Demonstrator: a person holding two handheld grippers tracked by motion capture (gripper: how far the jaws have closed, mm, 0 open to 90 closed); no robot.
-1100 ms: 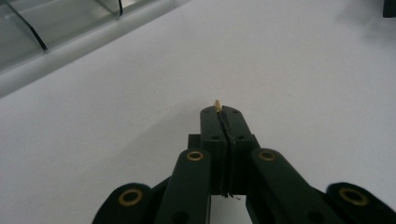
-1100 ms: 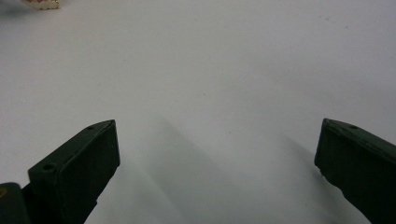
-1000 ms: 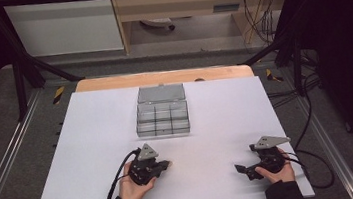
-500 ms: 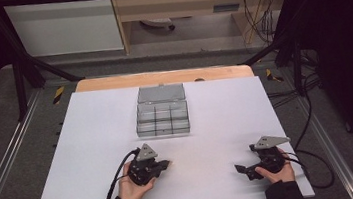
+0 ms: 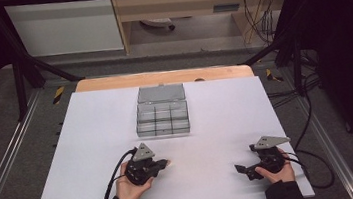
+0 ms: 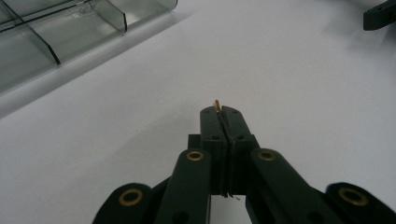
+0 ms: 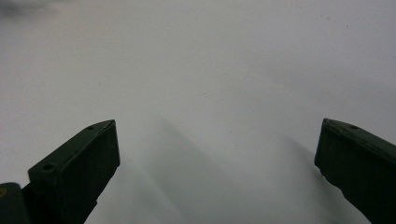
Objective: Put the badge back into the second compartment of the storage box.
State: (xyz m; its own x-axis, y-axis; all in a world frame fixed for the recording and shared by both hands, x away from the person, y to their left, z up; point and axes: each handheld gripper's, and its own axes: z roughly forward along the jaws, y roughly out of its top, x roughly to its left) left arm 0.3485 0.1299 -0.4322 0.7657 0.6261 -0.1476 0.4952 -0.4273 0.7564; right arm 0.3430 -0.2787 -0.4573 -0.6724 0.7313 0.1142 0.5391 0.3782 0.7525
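Observation:
A clear plastic compartment box with its lid laid open stands at the middle back of the white table; its front corner shows at the top left of the left gripper view. My left gripper rests near the front, left of centre, pointing right. Its jaws are pressed together on a tiny brass-coloured piece that sticks out at the tips. My right gripper lies at the front right, pointing left, jaws wide apart with nothing between them.
A wooden strip runs along the table's far edge. Black cables trail off the right side. The right gripper's tip shows far off in the left gripper view. White tabletop lies between the two grippers.

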